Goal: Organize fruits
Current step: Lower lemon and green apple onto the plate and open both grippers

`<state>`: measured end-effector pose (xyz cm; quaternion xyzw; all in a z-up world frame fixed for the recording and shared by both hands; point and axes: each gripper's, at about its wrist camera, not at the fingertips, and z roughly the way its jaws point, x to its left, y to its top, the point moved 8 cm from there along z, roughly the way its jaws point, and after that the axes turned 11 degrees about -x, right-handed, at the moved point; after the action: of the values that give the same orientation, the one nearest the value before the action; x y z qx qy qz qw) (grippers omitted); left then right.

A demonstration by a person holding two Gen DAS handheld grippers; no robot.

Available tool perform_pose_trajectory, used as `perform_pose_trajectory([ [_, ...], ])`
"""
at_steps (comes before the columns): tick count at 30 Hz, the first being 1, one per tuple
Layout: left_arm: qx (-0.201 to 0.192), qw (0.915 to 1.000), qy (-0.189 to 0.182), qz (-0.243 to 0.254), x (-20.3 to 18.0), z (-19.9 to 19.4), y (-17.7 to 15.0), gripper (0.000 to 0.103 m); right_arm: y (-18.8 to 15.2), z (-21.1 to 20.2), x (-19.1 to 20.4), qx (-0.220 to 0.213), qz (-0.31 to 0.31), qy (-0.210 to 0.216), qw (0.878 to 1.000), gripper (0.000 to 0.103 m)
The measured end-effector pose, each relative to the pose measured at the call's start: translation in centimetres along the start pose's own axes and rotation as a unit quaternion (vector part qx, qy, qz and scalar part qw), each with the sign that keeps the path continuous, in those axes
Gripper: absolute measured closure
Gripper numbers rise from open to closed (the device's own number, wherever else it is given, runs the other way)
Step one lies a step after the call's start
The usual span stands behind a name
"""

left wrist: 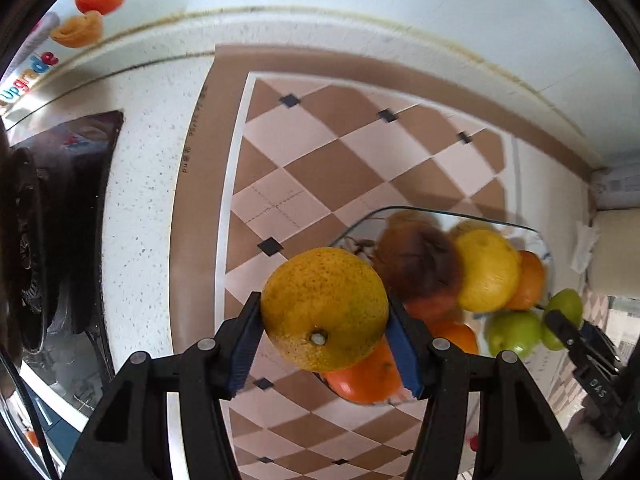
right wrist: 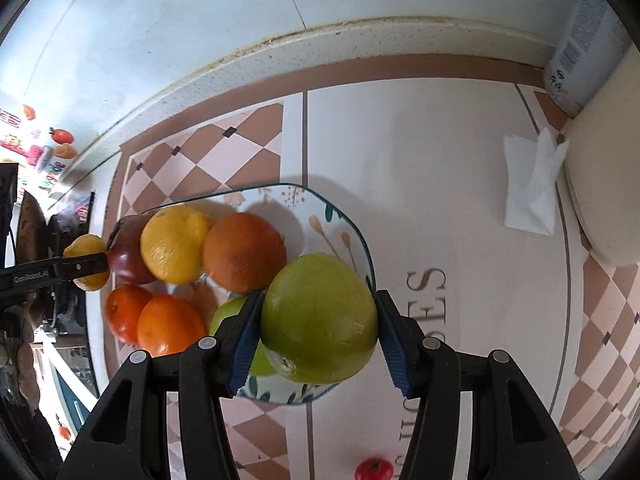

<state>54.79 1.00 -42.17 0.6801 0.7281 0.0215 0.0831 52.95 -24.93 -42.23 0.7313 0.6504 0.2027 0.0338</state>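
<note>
Two fruits in hand, plate still loaded.
Left gripper (left wrist: 325, 340) is clamped on a speckled orange (left wrist: 324, 308), right gripper (right wrist: 316, 334) on a green apple (right wrist: 320, 318), both above the plate (right wrist: 352, 232); sorting looks early. Checkered mat (left wrist: 320, 152) on a speckled counter (left wrist: 144, 184), pale wall behind.

A speckled yellow-orange citrus fruit (left wrist: 324, 310), its stem scar facing the camera, sits clamped between blue pads, above the checked mat. A large green apple (right wrist: 318, 318) is likewise clamped, above the rim of a floral glass plate (right wrist: 352, 224). On the plate lie a yellow lemon (right wrist: 174, 244), a brownish orange (right wrist: 244, 252), two bright oranges (right wrist: 170, 324), a dark red fruit (right wrist: 128, 258), perhaps an apple, and another green apple (right wrist: 228, 312).
</note>
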Motion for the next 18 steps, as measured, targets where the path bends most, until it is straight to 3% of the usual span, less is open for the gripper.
perform_pose_trajectory([
  [15,0.017,0.9995,0.004,0.026,-1.2,1.6,0.0,0.046,1.1,2.0,-0.2,0.022,0.011,-0.001,1.000,0.044],
  [18,0.027,0.9996,-0.002,0.013,-1.3,1.9,0.4,0.046,1.2,1.9,-0.2,0.021,0.017,0.000,1.000,0.038],
])
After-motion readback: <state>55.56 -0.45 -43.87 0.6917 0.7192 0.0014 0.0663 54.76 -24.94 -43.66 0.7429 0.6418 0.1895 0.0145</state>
